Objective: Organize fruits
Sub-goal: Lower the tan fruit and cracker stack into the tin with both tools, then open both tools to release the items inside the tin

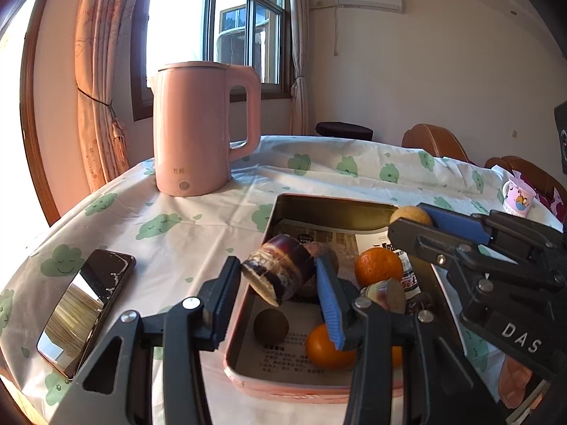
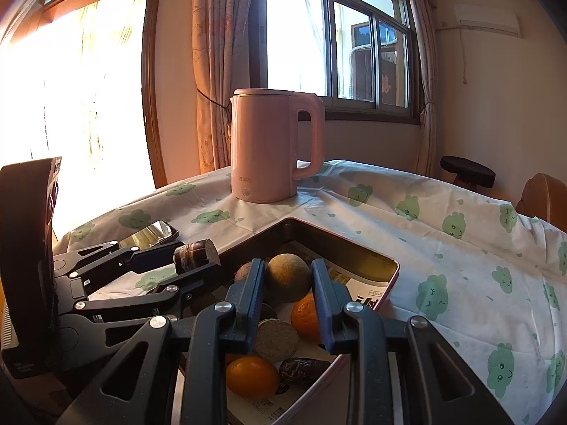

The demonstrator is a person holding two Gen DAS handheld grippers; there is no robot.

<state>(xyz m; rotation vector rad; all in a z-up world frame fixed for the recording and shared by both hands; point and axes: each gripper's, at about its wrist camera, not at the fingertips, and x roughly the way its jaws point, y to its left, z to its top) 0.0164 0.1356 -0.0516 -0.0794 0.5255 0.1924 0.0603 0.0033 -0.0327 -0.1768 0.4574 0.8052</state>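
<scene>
Left tool (image 1: 280,285) clamps sugarcane piece (image 1: 280,271), right tool (image 2: 288,283) grips tan fruit (image 2: 287,277) — over tin (image 1: 319,203).

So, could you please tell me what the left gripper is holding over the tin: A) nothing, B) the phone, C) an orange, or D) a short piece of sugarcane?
D: the left gripper is shut on the purple sugarcane piece above the tin.

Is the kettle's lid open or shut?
Shut: the lid sits flat on the pink kettle, which stands upright on the tablecloth.
</scene>
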